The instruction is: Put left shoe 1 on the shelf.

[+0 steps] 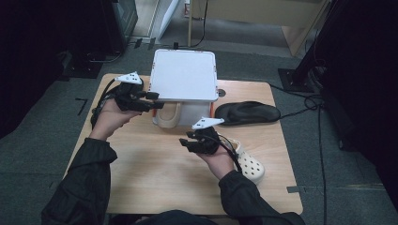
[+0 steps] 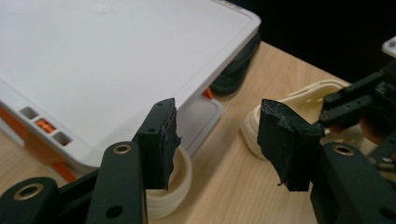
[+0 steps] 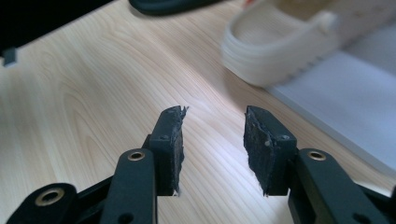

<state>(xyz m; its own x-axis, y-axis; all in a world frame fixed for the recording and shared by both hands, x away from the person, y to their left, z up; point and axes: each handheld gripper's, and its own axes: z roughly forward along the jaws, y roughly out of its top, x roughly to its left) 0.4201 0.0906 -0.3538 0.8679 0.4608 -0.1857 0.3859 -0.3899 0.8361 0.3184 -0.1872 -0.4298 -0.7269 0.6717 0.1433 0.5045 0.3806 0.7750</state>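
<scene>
A white lidded box (image 1: 184, 75) with orange latches stands at the table's far middle. A cream clog (image 1: 167, 116) lies against its front, partly on a pale panel, and also appears in the right gripper view (image 3: 280, 42). A second white clog with holes (image 1: 251, 166) rests behind the right hand. A black shoe (image 1: 247, 112) lies to the right of the box. My left gripper (image 1: 157, 100) is open and empty at the box's front left corner, its jaws (image 2: 217, 140) above the cream clog's rim (image 2: 180, 179). My right gripper (image 1: 184, 144) hovers open and empty over bare wood (image 3: 212, 140).
The wooden table (image 1: 155, 173) has bare room across its near half. Dark floor, cables and a stand base (image 1: 295, 77) surround it. The right gripper (image 2: 359, 100) shows at the far right of the left gripper view.
</scene>
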